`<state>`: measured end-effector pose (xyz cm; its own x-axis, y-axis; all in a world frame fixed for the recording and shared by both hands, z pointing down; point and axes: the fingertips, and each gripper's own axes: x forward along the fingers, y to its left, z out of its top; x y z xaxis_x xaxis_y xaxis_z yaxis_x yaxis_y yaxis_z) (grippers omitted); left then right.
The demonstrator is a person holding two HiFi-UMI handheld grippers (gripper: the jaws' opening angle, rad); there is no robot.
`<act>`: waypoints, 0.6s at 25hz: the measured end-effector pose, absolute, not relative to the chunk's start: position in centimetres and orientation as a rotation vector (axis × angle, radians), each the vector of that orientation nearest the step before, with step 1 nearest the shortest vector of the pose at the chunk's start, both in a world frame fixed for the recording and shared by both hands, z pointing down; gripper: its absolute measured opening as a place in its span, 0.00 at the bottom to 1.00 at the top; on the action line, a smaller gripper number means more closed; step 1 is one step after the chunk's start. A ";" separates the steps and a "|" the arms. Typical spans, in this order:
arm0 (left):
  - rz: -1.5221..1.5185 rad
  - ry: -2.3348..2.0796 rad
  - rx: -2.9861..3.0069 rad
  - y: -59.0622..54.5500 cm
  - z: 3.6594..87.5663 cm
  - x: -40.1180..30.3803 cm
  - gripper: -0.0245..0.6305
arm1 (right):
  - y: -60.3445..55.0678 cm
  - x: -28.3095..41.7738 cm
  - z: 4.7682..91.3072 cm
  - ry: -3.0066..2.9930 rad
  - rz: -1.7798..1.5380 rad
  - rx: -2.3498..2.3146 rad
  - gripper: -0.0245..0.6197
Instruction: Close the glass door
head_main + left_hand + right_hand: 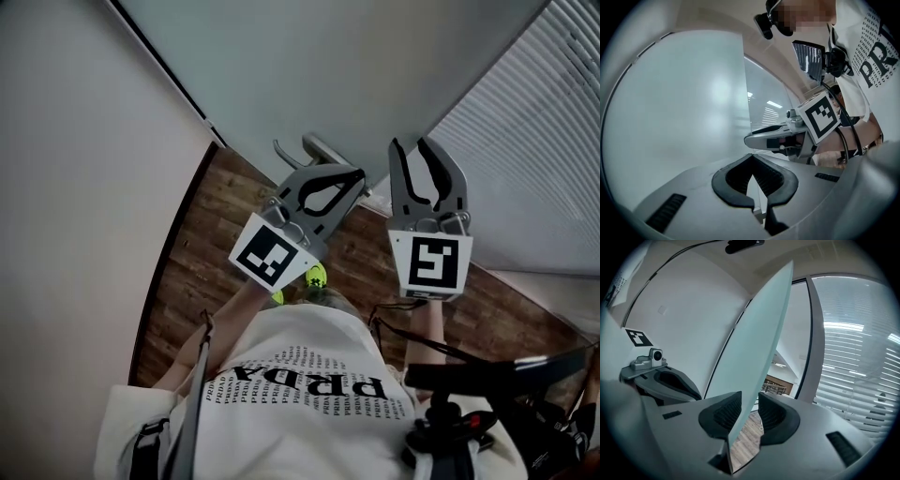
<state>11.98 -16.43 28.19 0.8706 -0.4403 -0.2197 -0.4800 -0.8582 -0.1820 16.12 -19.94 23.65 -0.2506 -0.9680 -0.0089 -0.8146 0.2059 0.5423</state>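
The frosted glass door [328,66] stands ajar, and a metal lever handle [323,147] sticks out of it. My right gripper [411,143] is open and straddles the door's free edge. In the right gripper view the door [759,338] runs between the pads of the right gripper [750,401], close to the left pad, with a gap at the right pad. My left gripper [359,176] is shut with nothing in it, its tips just below the handle. In the left gripper view the left gripper [751,156] faces the door [679,103], with the right gripper [776,139] beside it.
Slatted blinds [534,141] hang behind glass to the right of the door. A white wall [84,187] and a dark frame strip [169,70] lie on the left. The floor [216,244] is wood. Black gear [487,412] hangs at the person's side.
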 end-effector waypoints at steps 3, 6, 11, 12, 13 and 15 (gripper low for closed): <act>0.250 0.707 -2.805 -16.4 28.1 11.9 0.03 | -19.5 17.0 22.9 -2.054 -0.723 1.721 0.18; 0.251 0.711 -2.805 -16.5 28.0 11.9 0.03 | -17.9 17.0 21.2 -1.983 -0.865 1.765 0.17; 0.264 0.707 -2.799 -16.9 27.6 12.0 0.03 | -19.6 16.0 20.4 -2.001 -0.886 1.728 0.07; 0.263 0.705 -2.797 -16.8 27.7 12.0 0.03 | -20.0 16.1 20.1 -2.009 -0.885 1.743 0.06; 0.262 0.705 -2.799 -16.8 27.7 12.0 0.03 | -20.3 16.3 19.9 -2.019 -0.887 1.758 0.04; 0.259 0.707 -2.806 -17.0 27.9 12.0 0.03 | -20.6 16.7 19.6 -2.023 -0.897 1.778 0.04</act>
<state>11.99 -16.98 27.90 0.8675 -0.4426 -0.2270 -0.4844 -0.8554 -0.1835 16.66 -20.56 19.62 -0.1878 -0.9667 -0.1739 -0.7780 0.0383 0.6271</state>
